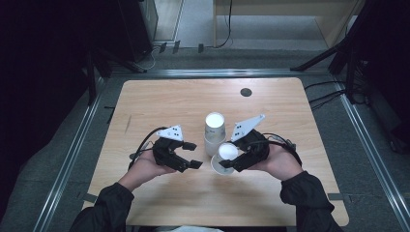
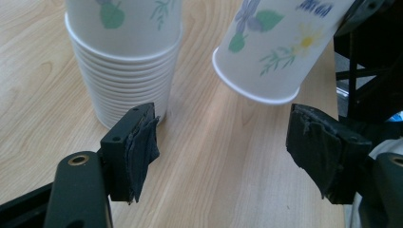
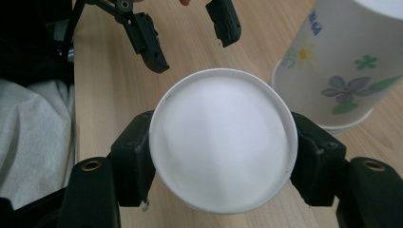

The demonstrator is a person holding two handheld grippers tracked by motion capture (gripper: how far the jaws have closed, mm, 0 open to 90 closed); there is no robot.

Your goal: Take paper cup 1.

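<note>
A stack of upside-down white paper cups point(image 1: 214, 131) with flower prints stands mid-table, and it also rises at the far left of the left gripper view point(image 2: 124, 61). My right gripper point(image 1: 231, 163) is shut on a single flowered cup point(image 1: 227, 151), tilted just right of the stack, with its rim low over the wood. In the right gripper view the cup's white bottom point(image 3: 221, 137) faces the camera, a black pad pressing each side, and the stack point(image 3: 342, 71) stands beyond. My left gripper point(image 1: 187, 154) is open and holds nothing, left of both cups, and points at the tilted cup point(image 2: 280, 47).
A black round grommet point(image 1: 246, 92) sits in the wooden table point(image 1: 159, 101) near its far edge. White cloth point(image 3: 28, 142) lies at the near table edge by the person. Metal floor rails point(image 1: 372, 154) run along both sides of the table.
</note>
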